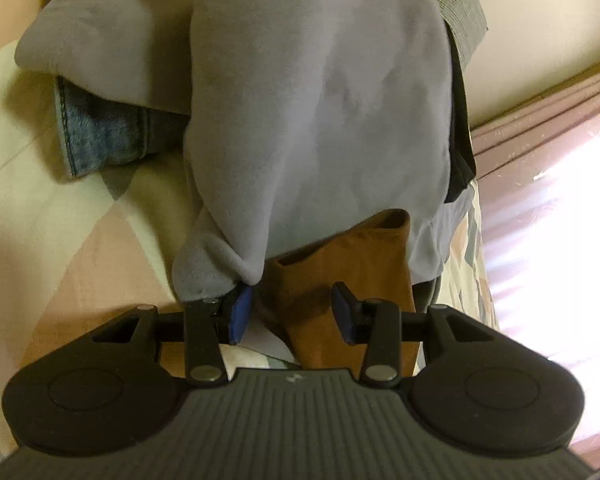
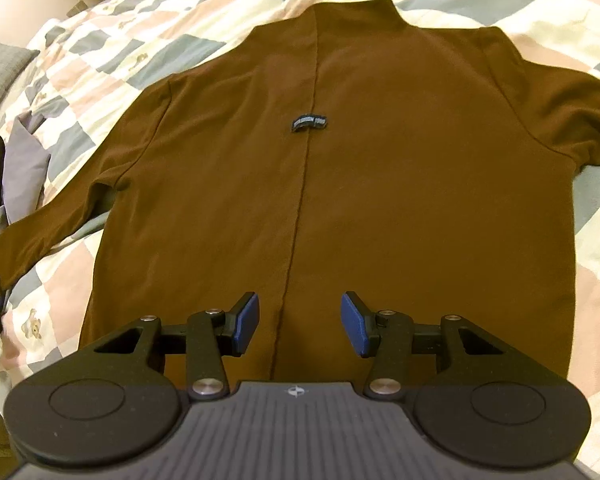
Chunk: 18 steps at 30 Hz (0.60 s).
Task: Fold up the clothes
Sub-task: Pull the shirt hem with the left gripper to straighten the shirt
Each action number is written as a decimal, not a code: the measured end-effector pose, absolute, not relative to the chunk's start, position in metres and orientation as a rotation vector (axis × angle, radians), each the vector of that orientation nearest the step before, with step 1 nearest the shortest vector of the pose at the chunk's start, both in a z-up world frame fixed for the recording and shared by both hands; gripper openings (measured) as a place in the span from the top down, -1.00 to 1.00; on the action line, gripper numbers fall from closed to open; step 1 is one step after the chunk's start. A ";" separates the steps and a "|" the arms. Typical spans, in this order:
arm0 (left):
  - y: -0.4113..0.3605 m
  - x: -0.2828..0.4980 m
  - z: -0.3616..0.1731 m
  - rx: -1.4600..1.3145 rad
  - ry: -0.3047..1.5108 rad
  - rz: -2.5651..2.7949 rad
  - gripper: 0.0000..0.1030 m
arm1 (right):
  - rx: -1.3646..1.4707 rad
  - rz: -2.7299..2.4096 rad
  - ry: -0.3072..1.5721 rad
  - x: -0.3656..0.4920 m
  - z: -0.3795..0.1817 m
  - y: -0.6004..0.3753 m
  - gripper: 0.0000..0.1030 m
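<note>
A brown shirt lies spread flat on the patchwork quilt, collar far, a small dark label at its middle seam. My right gripper hovers open over the shirt's near hem, nothing between its blue pads. The shirt's left sleeve reaches toward the quilt's edge. In the left wrist view that brown sleeve end lies below my left gripper, which is open astride it. A fold of a grey sweatshirt touches the left finger's blue pad.
The grey sweatshirt is heaped on a denim garment and a black one, close to the sleeve. A grey pillow lies at the quilt's far left. Pink curtains hang beyond the bed's edge.
</note>
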<state>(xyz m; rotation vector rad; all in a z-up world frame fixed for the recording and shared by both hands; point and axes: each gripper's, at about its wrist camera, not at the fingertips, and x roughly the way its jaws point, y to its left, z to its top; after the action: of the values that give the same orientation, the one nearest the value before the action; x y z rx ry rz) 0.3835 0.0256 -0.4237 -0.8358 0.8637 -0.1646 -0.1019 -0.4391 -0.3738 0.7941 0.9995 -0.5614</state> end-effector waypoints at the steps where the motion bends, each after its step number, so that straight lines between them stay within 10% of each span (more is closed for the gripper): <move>1: 0.026 0.384 -0.426 -0.842 0.862 -0.164 0.26 | 0.792 -0.561 1.000 -0.101 -0.374 -0.438 0.05; 11: 0.020 0.384 -0.420 -0.763 0.866 -0.186 0.53 | 0.794 -0.576 0.990 -0.104 -0.374 -0.437 0.05; 18: 0.044 0.348 -0.369 -0.472 0.876 -0.109 0.24 | 0.741 -0.687 0.990 -0.140 -0.350 -0.430 -0.21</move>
<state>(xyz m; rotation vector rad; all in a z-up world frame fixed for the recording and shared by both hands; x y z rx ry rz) 0.3485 0.0441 -0.3694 -0.4716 0.8756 -0.1094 -0.1398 -0.4295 -0.3500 0.7409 0.9900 -0.6870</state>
